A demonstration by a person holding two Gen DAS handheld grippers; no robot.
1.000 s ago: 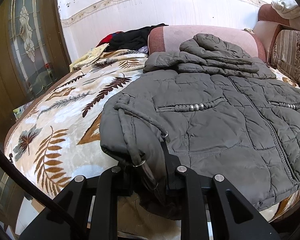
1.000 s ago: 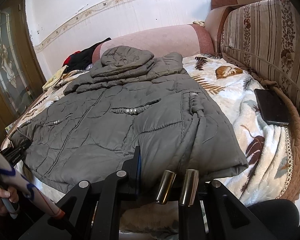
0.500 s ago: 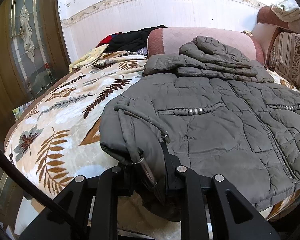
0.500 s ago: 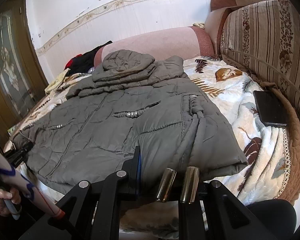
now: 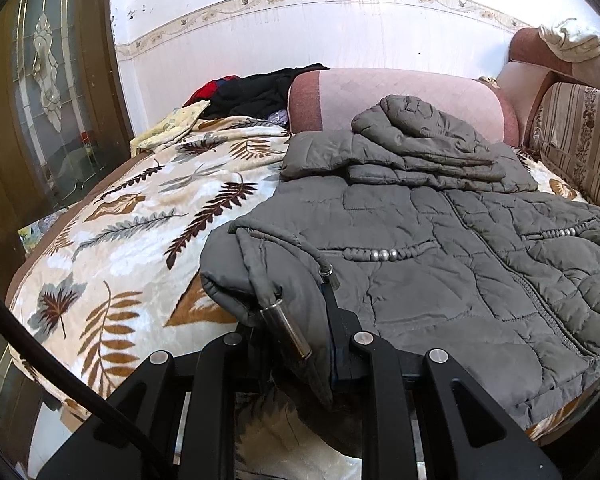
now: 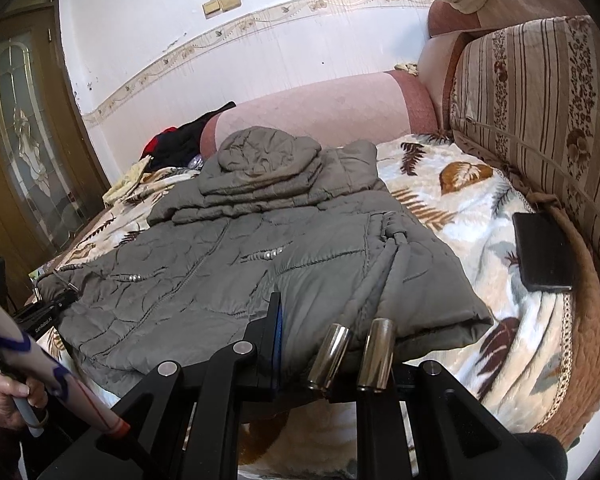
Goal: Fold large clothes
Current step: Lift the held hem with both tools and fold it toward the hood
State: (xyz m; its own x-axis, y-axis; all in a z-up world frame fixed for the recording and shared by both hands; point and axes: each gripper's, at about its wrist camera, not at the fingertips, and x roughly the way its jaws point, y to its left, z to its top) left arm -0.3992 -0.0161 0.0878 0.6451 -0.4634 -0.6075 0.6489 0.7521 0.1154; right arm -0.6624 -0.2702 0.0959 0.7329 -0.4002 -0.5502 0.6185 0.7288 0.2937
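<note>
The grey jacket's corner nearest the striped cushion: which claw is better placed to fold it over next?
Right, probably. The right claw is shut on the hem of the jacket at that corner, near the striped cushion. The left claw grips the opposite corner, toward the door.

Left gripper [image 5: 296, 344], right gripper [image 6: 320, 352]: fingers clamped, angled downward.

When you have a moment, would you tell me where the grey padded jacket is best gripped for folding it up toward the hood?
Grip the grey padded jacket at its two bottom hem corners, coming from the near bed edge. It lies flat, hem nearest, so both corners lift evenly. The left gripper and right gripper are shut there.
</note>
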